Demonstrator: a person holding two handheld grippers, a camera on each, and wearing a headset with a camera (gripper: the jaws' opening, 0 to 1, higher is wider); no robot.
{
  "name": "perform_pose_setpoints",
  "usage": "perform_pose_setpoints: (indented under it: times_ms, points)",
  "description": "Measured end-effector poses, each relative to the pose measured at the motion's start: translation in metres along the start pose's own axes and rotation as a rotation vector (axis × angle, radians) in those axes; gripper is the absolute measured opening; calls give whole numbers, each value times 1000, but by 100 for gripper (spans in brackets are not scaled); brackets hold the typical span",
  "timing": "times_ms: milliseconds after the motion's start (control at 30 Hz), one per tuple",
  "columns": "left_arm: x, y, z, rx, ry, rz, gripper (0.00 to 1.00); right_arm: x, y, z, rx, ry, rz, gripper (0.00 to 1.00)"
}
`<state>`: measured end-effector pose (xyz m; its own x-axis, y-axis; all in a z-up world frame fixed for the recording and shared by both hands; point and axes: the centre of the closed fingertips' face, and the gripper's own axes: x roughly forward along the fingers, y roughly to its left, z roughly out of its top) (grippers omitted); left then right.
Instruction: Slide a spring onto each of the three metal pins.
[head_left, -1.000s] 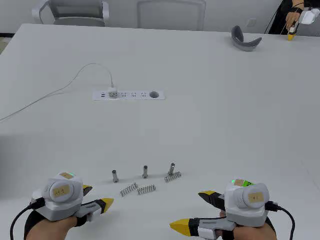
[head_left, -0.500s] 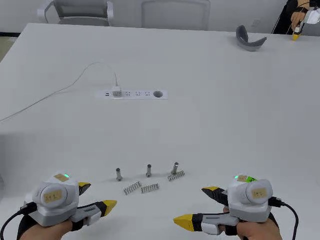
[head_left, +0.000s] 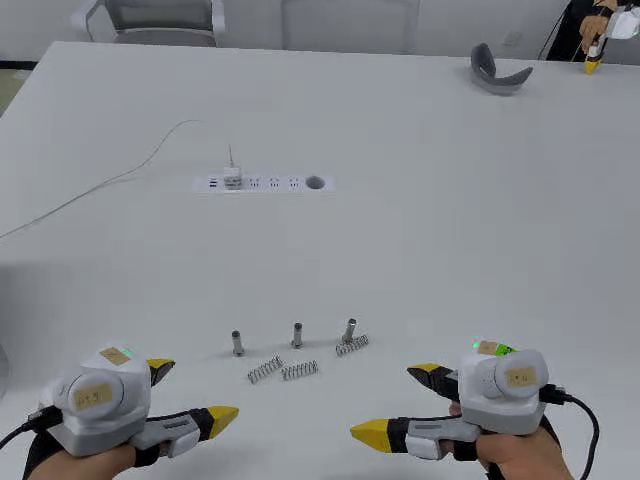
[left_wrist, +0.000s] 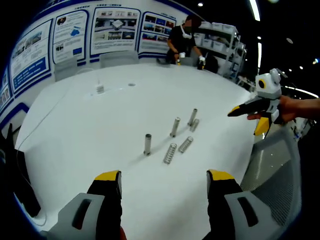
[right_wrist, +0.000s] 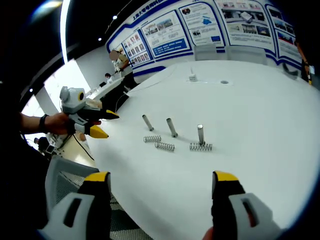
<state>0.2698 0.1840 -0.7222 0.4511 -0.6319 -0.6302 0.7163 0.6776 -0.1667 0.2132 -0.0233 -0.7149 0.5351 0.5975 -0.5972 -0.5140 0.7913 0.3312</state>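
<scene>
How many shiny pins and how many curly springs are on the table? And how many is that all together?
Metal pins: 3
Springs: 3
Total: 6

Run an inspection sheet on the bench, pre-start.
Surface: white table, no spills seen.
Job's things: three pins upright in a row; three springs lying flat by them, none on a pin.
Clutter: power strip; grey curved piece at the far edge.
Grippers: left gripper and right gripper open, empty, near the front edge.
Cables: white cable runs left from the strip.
Surroundings: chairs behind the table; a person's hand at the far right corner.
</scene>
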Motion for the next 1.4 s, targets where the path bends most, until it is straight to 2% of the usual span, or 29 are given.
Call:
perform_pose_setpoints:
  times_ms: [233,367,567,767,1133,1400]
  points:
    - [-8,6,-3,-9,-4,8,74,1,0,1,-4,1,1,85]
    - [-8,7,-7,-3,11,8,74,2,0,1,-8,2,2,85]
    - [-5,2,-11,64,55,-7,73,3,1,0,-17,12,5,85]
    - [6,-5,-11,119,80,-34,72,2,2,-2,-17,19,6,85]
    - [26,-12,-8,155,105,-62,62,1,0,-5,-9,21,4,84]
    - [47,-16,-8,136,113,-79,56,1,1,-7,-3,25,5,84]
